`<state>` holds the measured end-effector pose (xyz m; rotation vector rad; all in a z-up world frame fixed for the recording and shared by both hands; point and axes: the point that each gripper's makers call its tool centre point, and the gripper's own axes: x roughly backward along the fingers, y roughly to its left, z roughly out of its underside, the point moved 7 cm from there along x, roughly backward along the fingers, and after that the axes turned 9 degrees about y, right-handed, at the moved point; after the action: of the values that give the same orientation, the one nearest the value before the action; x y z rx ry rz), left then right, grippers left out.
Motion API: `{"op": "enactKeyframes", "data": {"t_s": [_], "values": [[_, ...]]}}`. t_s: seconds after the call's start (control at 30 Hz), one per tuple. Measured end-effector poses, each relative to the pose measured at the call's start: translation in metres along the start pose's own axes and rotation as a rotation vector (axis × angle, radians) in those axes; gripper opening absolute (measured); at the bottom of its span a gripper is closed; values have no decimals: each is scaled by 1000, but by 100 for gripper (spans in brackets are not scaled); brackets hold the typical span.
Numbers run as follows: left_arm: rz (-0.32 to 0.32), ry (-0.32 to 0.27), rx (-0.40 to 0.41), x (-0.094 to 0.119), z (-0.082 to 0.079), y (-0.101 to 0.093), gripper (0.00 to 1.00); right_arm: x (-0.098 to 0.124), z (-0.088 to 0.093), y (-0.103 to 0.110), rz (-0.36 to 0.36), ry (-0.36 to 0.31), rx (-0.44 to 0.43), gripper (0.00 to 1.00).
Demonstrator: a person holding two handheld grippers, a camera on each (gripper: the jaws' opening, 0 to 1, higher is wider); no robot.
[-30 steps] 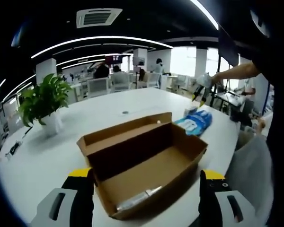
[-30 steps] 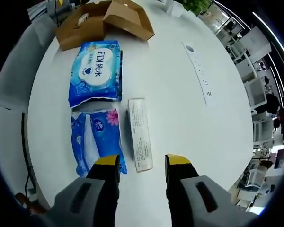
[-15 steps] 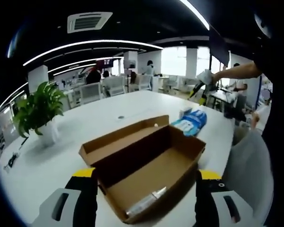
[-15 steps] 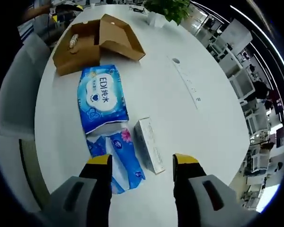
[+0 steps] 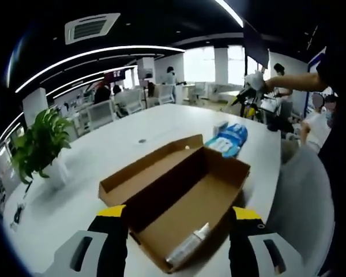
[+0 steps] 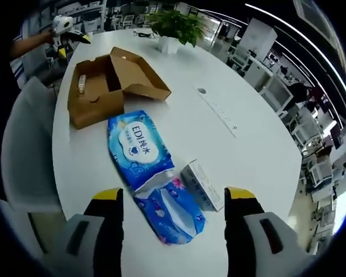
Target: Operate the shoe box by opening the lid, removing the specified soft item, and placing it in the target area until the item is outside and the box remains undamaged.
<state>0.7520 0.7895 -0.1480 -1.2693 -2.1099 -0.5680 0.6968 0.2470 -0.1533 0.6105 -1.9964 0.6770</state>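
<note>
Right tool (image 6: 174,202) hovers above blue tissue pack (image 6: 172,212).

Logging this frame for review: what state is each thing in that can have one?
shoe box: lid open, upright on the table, a small tube lying inside.
large blue wipes pack: out of the box, flat on the table.
small blue tissue pack: flat on the table, between the right jaws.
white carton: lying on its side.
left gripper: open, empty.
right gripper: open, empty.
</note>
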Motion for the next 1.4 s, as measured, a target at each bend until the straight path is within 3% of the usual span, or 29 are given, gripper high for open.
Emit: {"op": "enactKeyframes", "data": {"t_s": [0.23, 0.47, 0.57, 0.67, 0.77, 1.23, 1.4], "values": [[5, 68, -73, 1, -25, -3, 69, 20, -11, 36, 13, -77, -77, 80], [75, 139, -154, -6, -33, -2, 68, 31, -14, 69, 29, -131, -127, 89], [137, 190, -190, -13, -33, -5, 65, 35, -13, 78, 31, -152, -166, 94], [219, 277, -204, -23, -27, -6, 64, 39, -13, 90, 41, -172, -199, 96], [226, 320, -256, -34, -26, -2, 63, 43, -12, 99, 43, -184, -210, 96], [372, 526, -374, -66, -16, 6, 58, 56, -9, 132, 59, -221, -285, 96], [415, 604, -446, -75, -11, 0, 56, 62, -10, 138, 78, -248, -338, 96]]}}
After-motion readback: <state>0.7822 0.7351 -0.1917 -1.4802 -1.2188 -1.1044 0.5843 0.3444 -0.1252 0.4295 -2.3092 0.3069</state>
